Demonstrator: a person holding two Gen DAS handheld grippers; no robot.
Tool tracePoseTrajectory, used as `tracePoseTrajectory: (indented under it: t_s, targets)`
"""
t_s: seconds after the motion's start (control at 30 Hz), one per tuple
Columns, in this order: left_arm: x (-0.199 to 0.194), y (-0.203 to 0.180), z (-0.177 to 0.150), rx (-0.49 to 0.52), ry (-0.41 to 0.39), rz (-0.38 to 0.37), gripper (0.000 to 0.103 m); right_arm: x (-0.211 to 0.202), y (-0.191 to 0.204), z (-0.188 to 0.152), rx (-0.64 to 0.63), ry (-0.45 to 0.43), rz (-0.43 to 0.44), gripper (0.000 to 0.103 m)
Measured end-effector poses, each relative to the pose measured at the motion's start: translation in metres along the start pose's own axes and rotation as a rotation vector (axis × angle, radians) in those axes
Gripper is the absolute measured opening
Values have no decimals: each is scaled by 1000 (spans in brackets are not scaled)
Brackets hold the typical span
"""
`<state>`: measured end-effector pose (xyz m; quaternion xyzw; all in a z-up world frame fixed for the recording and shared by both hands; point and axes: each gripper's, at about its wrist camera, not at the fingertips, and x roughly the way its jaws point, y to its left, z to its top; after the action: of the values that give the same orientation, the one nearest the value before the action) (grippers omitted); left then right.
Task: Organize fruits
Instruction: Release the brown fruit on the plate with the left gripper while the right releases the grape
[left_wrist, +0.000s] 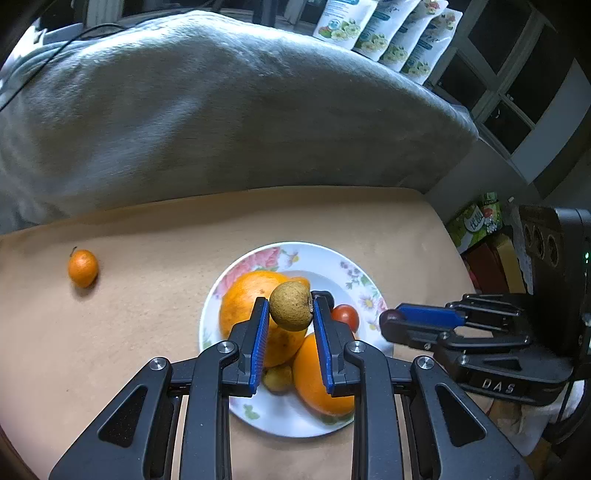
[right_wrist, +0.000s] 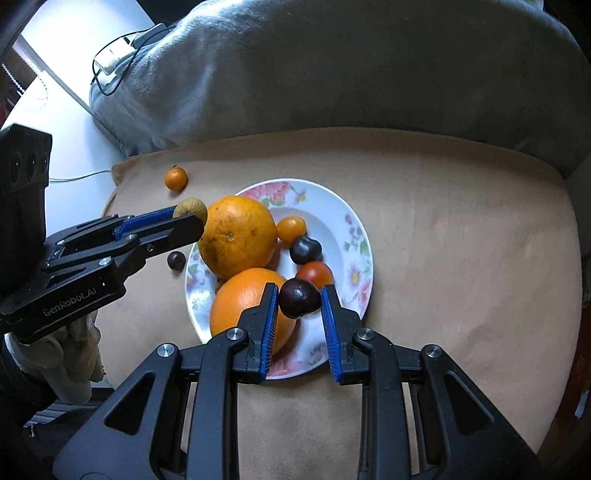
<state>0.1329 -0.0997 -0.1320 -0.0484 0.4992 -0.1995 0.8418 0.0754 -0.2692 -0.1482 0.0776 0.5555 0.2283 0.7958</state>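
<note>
Left wrist: left hand-held gripper (left_wrist: 290, 306) clamps brown fruit (left_wrist: 290, 306), right hand-held gripper (right_wrist: 299, 303) clamps plum (right_wrist: 299, 303), both above plate (right_wrist: 354, 236). Next: release both onto plate.

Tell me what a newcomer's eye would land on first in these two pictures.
First, the floral plate in the middle of the tan cushion, heaped with two big oranges and smaller fruit. Next, the two loaded grippers over it: the left gripper pinches a brownish-green round fruit, the right gripper a dark plum. Last, a lone small tangerine lying apart on the cushion, left of the plate.
</note>
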Motion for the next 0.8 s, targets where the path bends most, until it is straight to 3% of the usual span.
tracePoseTrajectory:
  t_s: [0.4, 0.5, 0.57, 0.7, 0.8]
  targets:
    - [12, -15, 7, 29, 23, -15, 23, 7, -2, 0, 7, 13, 32, 27]
    - [13, -16, 8, 30, 23, -15, 34, 4, -2, -1, -2, 10, 35, 35]
    - [13, -16, 9, 33, 24, -15, 34, 3, -1, -1, -7, 5, 34, 54]
    - [13, -15, 9, 33, 22, -10, 35, 1, 1, 1, -17, 0, 39, 59]
    - [11, -16, 10, 38, 14, -3, 53, 1, 4, 1, -31, 3, 36, 66]
